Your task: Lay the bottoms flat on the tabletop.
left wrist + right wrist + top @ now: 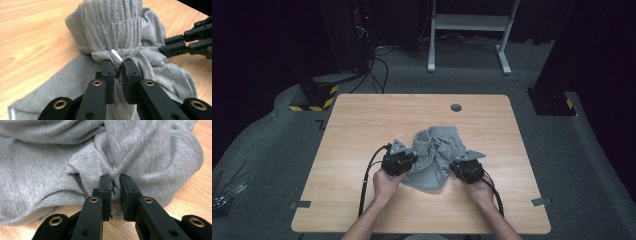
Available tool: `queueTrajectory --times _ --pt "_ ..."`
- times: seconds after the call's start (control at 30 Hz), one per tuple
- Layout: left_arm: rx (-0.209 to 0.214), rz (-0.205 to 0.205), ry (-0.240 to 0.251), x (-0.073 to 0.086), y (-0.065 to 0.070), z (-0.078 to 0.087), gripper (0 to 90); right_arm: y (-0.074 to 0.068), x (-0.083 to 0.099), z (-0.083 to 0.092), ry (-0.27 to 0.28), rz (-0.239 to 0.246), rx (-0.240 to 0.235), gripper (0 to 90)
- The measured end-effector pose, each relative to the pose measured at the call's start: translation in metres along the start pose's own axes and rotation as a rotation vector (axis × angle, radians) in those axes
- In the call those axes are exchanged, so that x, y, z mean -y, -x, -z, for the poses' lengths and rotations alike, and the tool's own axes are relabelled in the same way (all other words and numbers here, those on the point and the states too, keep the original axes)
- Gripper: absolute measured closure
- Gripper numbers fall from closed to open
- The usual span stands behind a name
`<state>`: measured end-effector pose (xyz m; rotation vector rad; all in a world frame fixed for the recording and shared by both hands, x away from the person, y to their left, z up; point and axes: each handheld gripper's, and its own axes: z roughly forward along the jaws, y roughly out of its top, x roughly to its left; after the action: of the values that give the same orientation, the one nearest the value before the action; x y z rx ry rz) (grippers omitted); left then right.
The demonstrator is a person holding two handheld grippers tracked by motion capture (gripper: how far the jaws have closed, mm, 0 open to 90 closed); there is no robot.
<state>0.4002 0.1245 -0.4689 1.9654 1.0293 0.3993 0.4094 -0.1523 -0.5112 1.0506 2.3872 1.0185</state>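
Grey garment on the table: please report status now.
Left gripper shut on grey garment. Right gripper shut on its other side. Garment bunched on table. Nothing in the way.

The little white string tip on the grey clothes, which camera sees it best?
The left gripper view: the white string tip pokes out of the grey garment just above the left gripper, close and sharp. In the high view it is too small to tell; the right gripper view has plain grey cloth.
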Motion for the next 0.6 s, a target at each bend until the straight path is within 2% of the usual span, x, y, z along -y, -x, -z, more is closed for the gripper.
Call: queueTrajectory --times 0.07,0.2,0.37,0.47,0.6 --pt "-0.002 -0.001 0.004 -0.002 -0.001 0.001 81.3 0.0 0.001 0.0 0.004 0.005 0.004 80.1" --pt "0.012 0.027 0.011 -0.005 -0.008 0.003 81.3 -0.003 0.003 0.0 0.017 0.019 0.021 80.1" --pt "0.006 0.019 0.013 -0.013 -0.016 0.006 81.3 0.0 0.005 0.0 0.02 -0.01 -0.002 80.3" --pt "-0.006 0.018 0.009 -0.015 -0.02 0.006 81.3 0.0 0.006 0.0 0.025 -0.01 -0.003 80.3" --pt "-0.042 0.033 0.011 -0.017 -0.033 0.008 81.3 0.0 0.006 0.0 0.024 -0.009 -0.007 80.3"
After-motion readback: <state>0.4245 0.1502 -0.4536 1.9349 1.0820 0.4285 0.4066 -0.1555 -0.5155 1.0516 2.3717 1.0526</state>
